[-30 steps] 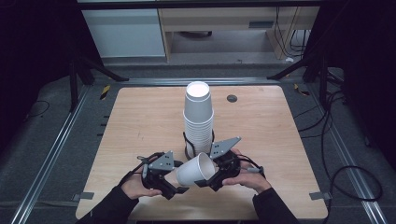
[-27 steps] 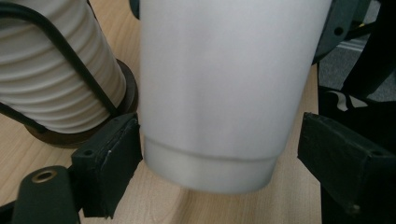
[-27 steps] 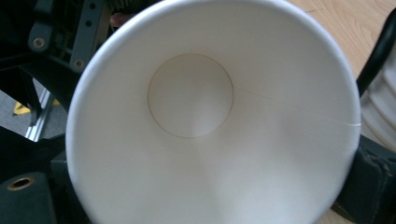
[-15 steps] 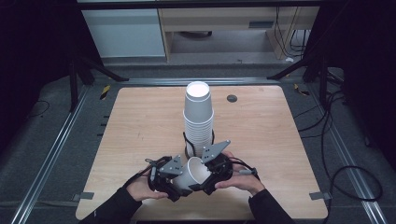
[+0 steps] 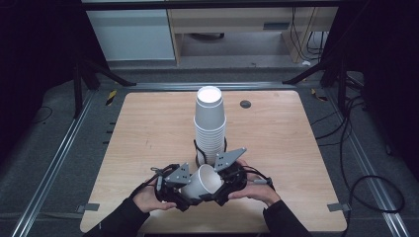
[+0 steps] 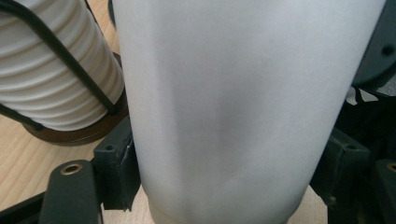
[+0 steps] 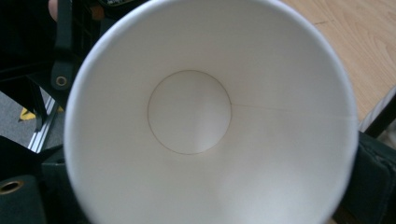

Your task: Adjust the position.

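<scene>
A plain white paper cup (image 5: 201, 181) is lying tilted between the two hand-held grippers, its open mouth facing the right hand-held gripper (image 5: 223, 186) and its narrower base pointing toward the left hand-held gripper (image 5: 184, 193). In the right gripper view the cup's inside is showing clean and white, with a round bottom disc and a thin seam line running out to the rim. The left hand-held gripper's jaws have just been closing, and in the left gripper view its black pads (image 6: 119, 170) are pressing on both sides of the cup's smooth wall. Whether the right hand-held gripper is pinching the rim or standing spread I cannot tell, since the cup is hiding its jaws. Just beyond both hand-held grippers a tall stack of white cups (image 5: 209, 129) is standing upright in a black wire holder (image 6: 60, 51) on the wooden bench (image 5: 306, 163), close behind the held cup.
</scene>
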Motion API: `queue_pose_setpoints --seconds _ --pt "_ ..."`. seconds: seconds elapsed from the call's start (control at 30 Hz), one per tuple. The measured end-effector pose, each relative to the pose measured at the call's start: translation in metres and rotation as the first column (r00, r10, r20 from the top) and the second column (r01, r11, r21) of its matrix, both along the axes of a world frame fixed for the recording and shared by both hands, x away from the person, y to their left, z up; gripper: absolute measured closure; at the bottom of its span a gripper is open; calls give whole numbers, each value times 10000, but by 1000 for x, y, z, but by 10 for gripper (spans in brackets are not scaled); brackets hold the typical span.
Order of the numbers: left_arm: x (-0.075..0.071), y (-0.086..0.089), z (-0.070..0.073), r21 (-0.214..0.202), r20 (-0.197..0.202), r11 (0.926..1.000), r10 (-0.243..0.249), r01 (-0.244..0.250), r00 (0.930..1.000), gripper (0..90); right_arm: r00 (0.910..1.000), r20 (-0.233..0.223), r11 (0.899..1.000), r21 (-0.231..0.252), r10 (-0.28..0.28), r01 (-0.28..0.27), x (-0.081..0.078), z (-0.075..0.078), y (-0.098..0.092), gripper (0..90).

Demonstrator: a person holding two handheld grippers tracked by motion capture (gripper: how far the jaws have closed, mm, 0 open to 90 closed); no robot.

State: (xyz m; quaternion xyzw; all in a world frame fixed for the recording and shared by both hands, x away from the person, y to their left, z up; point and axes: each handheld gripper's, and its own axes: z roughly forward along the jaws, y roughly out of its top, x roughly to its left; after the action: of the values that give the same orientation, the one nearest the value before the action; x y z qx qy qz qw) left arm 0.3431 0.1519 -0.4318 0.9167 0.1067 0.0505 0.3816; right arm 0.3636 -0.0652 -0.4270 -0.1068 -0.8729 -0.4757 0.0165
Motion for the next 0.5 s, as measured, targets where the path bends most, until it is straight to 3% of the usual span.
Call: queue_pose_setpoints --seconds 0.13,0.33,0.37,0.5 --pt "1 4 2 -170 48 9998 124 -123 9999 230 9999 55 9997 195 -113 112 0 4 -5 49" --pt "5 14 6 -573 112 9975 426 -419 9990 228 9991 56 9955 851 -430 424 2 16 -21 49" --pt "6 17 7 -801 120 9952 581 -570 9982 228 9985 13 9927 1083 -540 535 3 18 -26 49" --pt "5 16 7 -1272 126 9893 736 -714 9972 227 9979 -70 9898 1271 -641 644 4 19 -29 47"
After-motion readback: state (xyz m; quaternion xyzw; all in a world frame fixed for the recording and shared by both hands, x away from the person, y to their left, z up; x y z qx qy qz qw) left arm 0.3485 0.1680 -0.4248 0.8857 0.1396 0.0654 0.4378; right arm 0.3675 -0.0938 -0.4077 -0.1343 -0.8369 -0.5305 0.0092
